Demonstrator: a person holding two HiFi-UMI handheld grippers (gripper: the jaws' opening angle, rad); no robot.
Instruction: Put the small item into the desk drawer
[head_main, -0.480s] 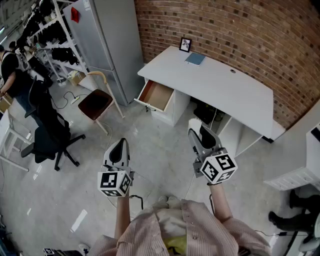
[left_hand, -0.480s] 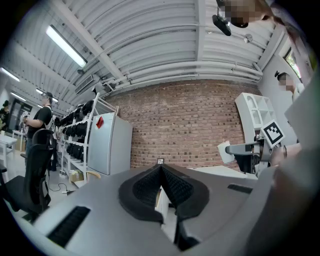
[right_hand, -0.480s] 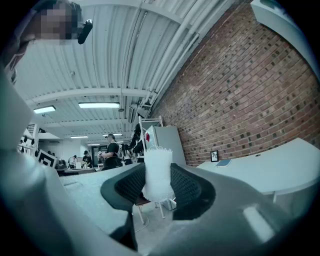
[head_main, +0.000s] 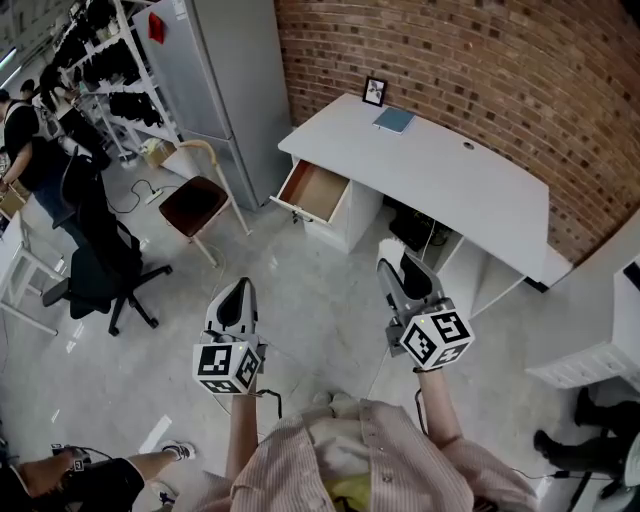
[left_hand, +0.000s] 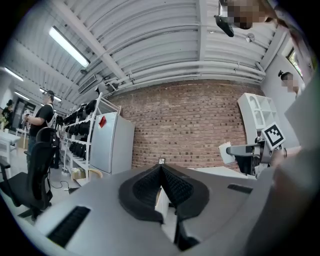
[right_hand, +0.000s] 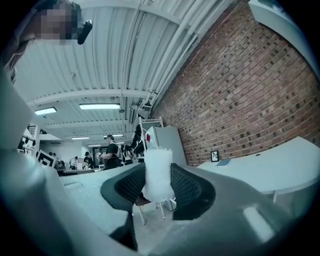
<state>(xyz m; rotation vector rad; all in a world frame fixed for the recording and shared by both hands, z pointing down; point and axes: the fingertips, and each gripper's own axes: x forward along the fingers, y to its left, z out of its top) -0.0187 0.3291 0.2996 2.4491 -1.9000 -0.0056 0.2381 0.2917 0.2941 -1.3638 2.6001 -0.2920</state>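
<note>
The small item (right_hand: 158, 172) is a white, frilly-topped piece, and my right gripper (right_hand: 158, 186) is shut on it between its black pads. In the head view that gripper (head_main: 393, 256) is held level over the floor, well short of the white desk (head_main: 440, 175), with the white item (head_main: 390, 246) at its tip. The desk drawer (head_main: 312, 190) stands pulled open at the desk's left end, its wooden inside bare. My left gripper (head_main: 239, 291) hovers to the left, its pads (left_hand: 172, 185) meeting at the tip with nothing between them.
A framed picture (head_main: 373, 90) and a blue notebook (head_main: 392, 119) lie on the desk by the brick wall. A brown-seated chair (head_main: 195, 203) stands left of the drawer, a black office chair (head_main: 95, 268) farther left, and a grey cabinet (head_main: 215, 70) behind. A person's leg (head_main: 120, 478) is at the bottom left.
Both grippers keep their places. A person's leg and shoe have come into the head view at the bottom left.
</note>
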